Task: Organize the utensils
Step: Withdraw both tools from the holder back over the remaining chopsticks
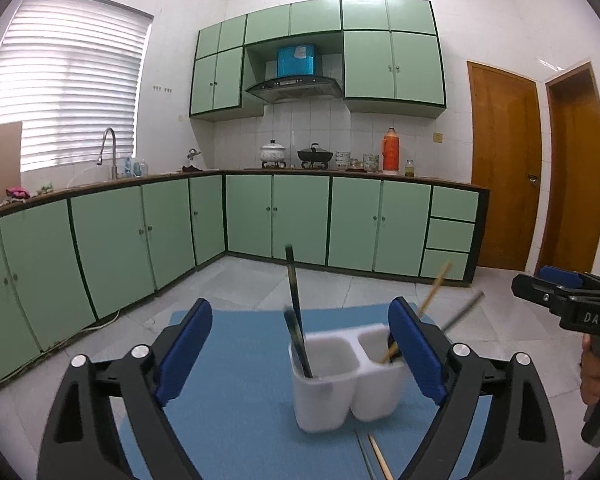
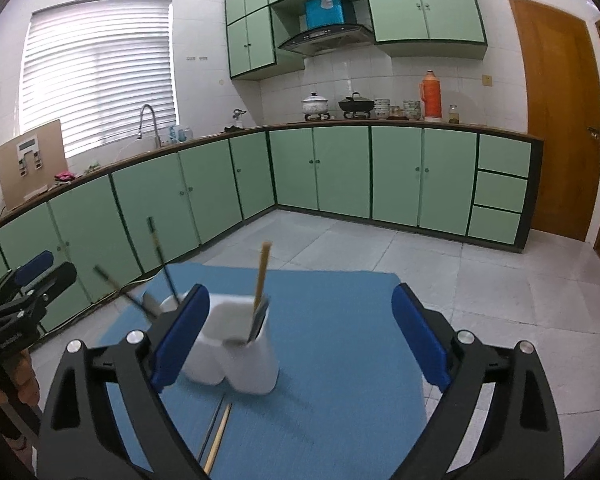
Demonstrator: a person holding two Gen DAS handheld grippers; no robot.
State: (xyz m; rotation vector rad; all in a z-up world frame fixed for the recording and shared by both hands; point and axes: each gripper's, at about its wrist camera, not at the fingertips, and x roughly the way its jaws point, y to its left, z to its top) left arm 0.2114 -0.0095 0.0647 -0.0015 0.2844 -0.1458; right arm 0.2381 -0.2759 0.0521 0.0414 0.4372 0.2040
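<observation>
Nearest the near edge of the blue mat [image 1: 236,400], a pale wooden chopstick [image 1: 380,460] and a dark chopstick [image 2: 214,426] are seen lying side by side, not yet put away. Both tongs are spread wide with nothing between the pads: the left tongs [image 1: 300,354] frame the white two-compartment holder [image 1: 340,376], and the right tongs [image 2: 300,338] stand just to its right.

The holder stands near the middle of the mat. Dark chopsticks [image 1: 296,320] lean in one compartment; a wooden chopstick [image 2: 262,276] and a dark utensil are set in the other. The sorting is judged partly done, with the loose pair on the mat left to be placed.

Beyond the far edge of the mat, pale floor tiles [image 2: 480,280] are seen, then green cabinets [image 1: 300,220], a worktop with pots and an orange flask [image 1: 390,150], a range hood, a blinded window and wooden doors.
</observation>
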